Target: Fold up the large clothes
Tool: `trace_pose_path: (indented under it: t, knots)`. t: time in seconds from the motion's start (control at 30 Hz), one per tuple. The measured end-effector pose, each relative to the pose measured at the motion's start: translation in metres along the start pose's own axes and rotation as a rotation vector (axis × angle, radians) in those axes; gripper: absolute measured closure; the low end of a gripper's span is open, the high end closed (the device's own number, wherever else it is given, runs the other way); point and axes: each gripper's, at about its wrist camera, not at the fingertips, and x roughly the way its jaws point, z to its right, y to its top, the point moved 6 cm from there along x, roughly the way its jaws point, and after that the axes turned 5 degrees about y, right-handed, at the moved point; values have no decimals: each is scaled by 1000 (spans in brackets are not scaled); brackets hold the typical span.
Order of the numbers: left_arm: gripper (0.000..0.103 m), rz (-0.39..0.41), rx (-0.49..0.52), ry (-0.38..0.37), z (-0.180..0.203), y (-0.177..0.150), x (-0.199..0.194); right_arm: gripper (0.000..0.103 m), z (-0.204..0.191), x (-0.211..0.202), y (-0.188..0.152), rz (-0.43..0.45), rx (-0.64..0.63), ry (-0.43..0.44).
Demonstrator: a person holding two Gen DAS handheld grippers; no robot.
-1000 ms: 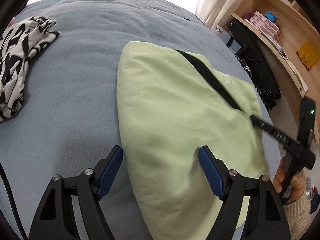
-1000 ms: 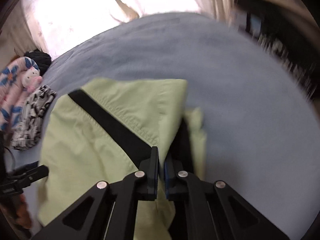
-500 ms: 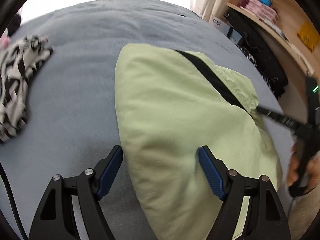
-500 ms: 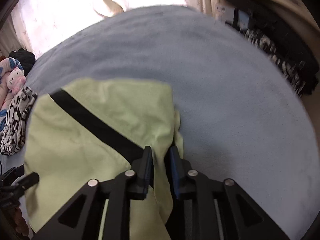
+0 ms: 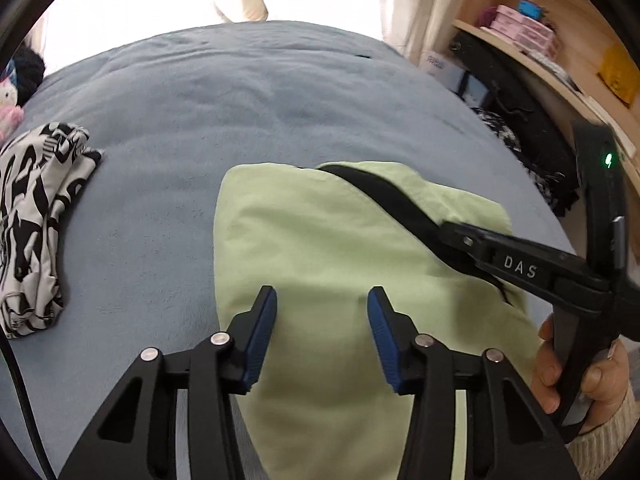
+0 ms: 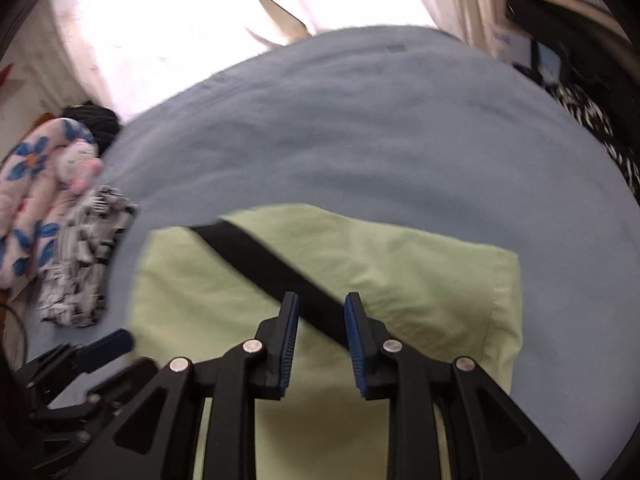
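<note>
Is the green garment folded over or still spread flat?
Folded. The green garment lies as a compact doubled panel, its hemmed edge on top and the black stripe running diagonally across it.

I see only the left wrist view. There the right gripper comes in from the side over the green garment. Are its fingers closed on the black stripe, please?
Observer: No. The right wrist view shows the right gripper open, one finger on each side of the black stripe, gripping nothing.
Operator: And the garment's right edge, behind that gripper?
Observer: The light green garment ends there in a stitched hem lying on the blue blanket.
Operator: Anything beyond the black-and-white cloth?
Observer: Yes, a pink cushion with blue flowers lies next to the black-and-white patterned cloth.
</note>
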Motion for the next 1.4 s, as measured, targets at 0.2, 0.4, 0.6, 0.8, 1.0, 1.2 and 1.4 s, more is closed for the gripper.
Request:
trace_pose_path:
  t: [0.2, 0.4, 0.6, 0.8, 1.0, 1.2, 1.4]
  knots:
    - [57, 24, 42, 33, 2, 1, 19, 103, 59, 3, -1, 18, 60, -42]
    - [50, 20, 59, 60, 8, 0, 18, 101, 54, -9, -7, 17, 58, -53]
    - [44, -38, 32, 60, 7, -3, 3, 99, 52, -36, -15, 26, 92, -32]
    - [38, -28, 28, 56, 15, -15, -35, 80, 44, -82, -37, 39, 108, 4]
    - [38, 13, 6, 23, 25, -32, -88, 62, 31, -129, -55, 49, 57, -32]
    - [37, 56, -1, 38, 37, -51, -142, 58, 18, -173, -78, 33, 28, -35]
    - [37, 93, 49, 56, 52, -71, -182, 46, 9, -207, -94, 44, -15, -25]
